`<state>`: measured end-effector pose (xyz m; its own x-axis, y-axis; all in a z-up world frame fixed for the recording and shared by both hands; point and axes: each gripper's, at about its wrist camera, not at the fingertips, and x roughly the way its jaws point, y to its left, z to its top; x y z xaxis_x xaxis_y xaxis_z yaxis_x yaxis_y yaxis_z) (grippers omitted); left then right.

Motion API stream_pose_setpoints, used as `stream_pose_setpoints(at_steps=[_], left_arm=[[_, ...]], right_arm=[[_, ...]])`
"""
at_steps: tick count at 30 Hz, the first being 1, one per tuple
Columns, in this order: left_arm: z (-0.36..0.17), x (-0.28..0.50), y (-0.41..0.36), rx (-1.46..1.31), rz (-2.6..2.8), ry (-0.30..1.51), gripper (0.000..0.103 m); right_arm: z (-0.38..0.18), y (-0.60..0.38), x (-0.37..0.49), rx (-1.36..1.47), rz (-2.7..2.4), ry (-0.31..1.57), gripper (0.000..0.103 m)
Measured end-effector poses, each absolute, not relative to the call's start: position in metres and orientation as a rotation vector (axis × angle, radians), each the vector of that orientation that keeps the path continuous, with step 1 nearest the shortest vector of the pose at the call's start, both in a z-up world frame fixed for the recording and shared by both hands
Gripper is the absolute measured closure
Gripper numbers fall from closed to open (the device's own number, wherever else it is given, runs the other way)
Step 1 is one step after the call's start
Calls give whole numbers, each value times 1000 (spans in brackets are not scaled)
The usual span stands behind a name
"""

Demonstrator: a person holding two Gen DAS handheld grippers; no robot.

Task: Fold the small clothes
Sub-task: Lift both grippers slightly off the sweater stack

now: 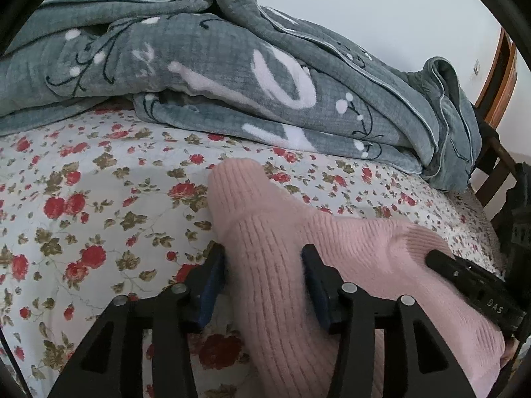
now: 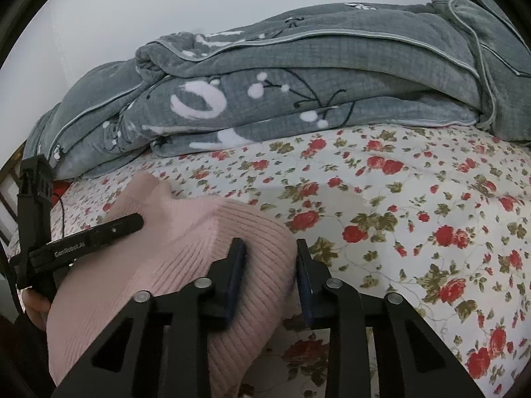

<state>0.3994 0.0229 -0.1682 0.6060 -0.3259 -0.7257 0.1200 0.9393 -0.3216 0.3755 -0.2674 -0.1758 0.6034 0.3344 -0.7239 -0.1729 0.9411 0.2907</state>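
Observation:
A pink ribbed knit garment (image 1: 265,232) lies on the floral bedsheet (image 1: 83,199). My left gripper (image 1: 264,255) straddles a long fold of it, with the knit between its two fingers, which stand apart. The other gripper's finger (image 1: 464,275) rests on the garment at the right. In the right wrist view the same pink garment (image 2: 186,232) lies at the lower left. My right gripper (image 2: 270,248) has its fingers on either side of the garment's right edge, with a gap left. The left gripper's finger (image 2: 109,229) lies across the knit at the left.
A crumpled grey-green quilt (image 1: 232,66) with white and black motifs is heaped along the far side of the bed, also in the right wrist view (image 2: 298,83). A wooden bed frame (image 1: 497,76) shows at the far right. A pale wall is behind.

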Motion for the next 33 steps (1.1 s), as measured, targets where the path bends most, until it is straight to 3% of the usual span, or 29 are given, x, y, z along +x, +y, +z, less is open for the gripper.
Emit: stream_pose_setpoints(at_steps=[6,10,15,26,31,33], left_arm=[[-160,389,16,-179,-242,848,44],[-152,377,5,-129,-275,856,43],[-139,338,-9,-97,-286,849,39],[-128,239,-25,-34,-251,837,37],[-135,224,-22,-27,-224,817,34],[-139,223,-20,-44,-220,796,30]], right_arm=[[-156,-259,364,121,280,829,58],[-144,-257,338,125,316,840,56],[-143,-254,290,87,361,824,46],[-156,-261,252,86,231,853,46],[-155,-251,236,35,219,816,55],[-157,-252,233,39,233,793,63]])
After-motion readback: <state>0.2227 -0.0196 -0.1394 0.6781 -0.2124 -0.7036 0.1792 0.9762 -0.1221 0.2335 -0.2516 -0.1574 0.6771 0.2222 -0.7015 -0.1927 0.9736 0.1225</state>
